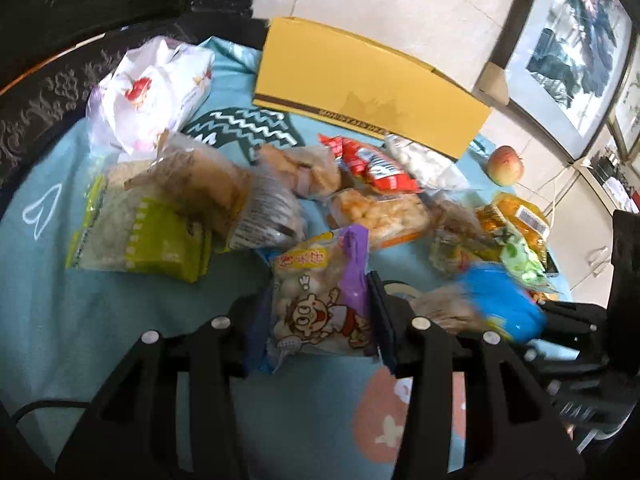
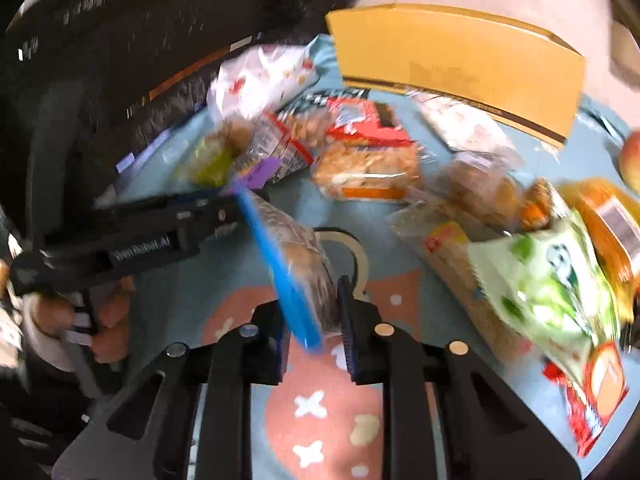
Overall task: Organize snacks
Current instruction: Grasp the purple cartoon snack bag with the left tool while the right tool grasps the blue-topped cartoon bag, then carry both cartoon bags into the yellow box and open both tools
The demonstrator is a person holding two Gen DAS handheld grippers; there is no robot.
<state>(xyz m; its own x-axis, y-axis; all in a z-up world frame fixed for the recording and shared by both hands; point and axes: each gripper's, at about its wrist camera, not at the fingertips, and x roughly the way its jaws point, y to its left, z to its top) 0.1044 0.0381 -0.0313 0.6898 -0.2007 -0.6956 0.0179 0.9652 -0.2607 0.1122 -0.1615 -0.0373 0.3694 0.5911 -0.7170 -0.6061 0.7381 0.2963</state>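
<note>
My left gripper [image 1: 316,316] is shut on a purple-edged snack bag with a cartoon figure [image 1: 320,300], held over the blue cloth; it also shows in the right wrist view [image 2: 224,204]. My right gripper [image 2: 312,320] is shut on a blue-topped bag of brown snacks [image 2: 296,264], seen blurred in the left wrist view [image 1: 496,304]. Several snack packs lie on the table: a green pack [image 1: 136,232], a red pack [image 1: 376,164], an orange-trimmed pack [image 1: 380,212]. A yellow cardboard box [image 1: 368,80] stands at the back.
A white plastic bag [image 1: 148,92] lies at the back left. An apple [image 1: 505,165] sits right of the box. Green and orange packs [image 2: 560,280] crowd the right side. The round table's dark carved rim [image 1: 40,112] curves on the left.
</note>
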